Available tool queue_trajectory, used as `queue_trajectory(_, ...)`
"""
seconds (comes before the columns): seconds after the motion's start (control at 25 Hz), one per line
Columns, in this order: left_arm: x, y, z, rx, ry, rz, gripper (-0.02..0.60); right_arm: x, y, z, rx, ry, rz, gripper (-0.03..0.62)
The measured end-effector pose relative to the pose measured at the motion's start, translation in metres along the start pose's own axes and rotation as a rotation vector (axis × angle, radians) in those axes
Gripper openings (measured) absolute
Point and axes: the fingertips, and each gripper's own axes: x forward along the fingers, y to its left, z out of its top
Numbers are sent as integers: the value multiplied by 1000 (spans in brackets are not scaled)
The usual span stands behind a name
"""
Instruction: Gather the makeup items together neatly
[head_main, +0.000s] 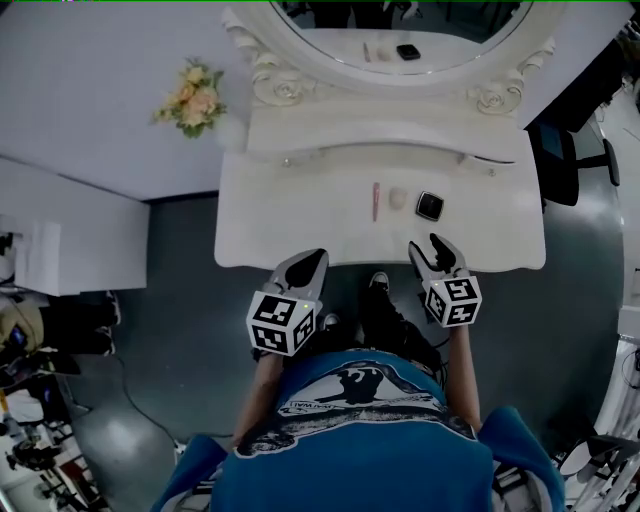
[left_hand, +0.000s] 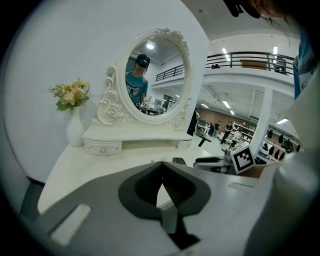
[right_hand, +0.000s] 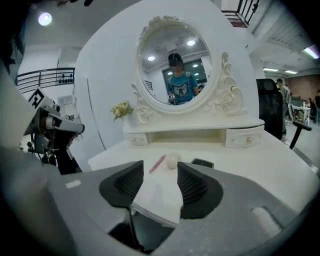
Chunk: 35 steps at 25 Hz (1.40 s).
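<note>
left gripper (head_main: 312, 258): fingers (left_hand: 175, 187) closed tip to tip, empty, angled forward and down | right gripper (head_main: 428, 245): fingers (right_hand: 192, 185) parted, nothing between | forearms (head_main: 262, 385): extended ahead, side by side

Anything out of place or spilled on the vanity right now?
Nothing stands out. The pink stick, beige puff and black compact lie close in a row on the vanity; the flower vase stands upright, nothing spilled.

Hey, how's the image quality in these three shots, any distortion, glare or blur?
Head view: flat, cool light, the table sharp, slight bending at the edges. Left gripper view: strong fisheye, dark corners, mirror clear. Right gripper view: same fisheye, a ceiling lamp flares top left, pencil in focus.
</note>
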Motion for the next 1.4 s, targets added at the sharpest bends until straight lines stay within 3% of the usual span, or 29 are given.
queue_trajectory(0.32,-46,-4,-21,16,-28,-63,14,-30,97,20,-41,-80,83,192)
queue_trajectory(0.72,-98,-21,-60,50,-8,-135,14,-63,182,19,-46,-162,121,121)
queue_trajectory(0.96,-119,-27,-72,58,-19,-155,14,-75,212,3,-51,-154,119,-6)
queue_trajectory(1.4,-136,-43,-86,75,-32,-201,14,-104,233,-5,-7,-193,119,-3)
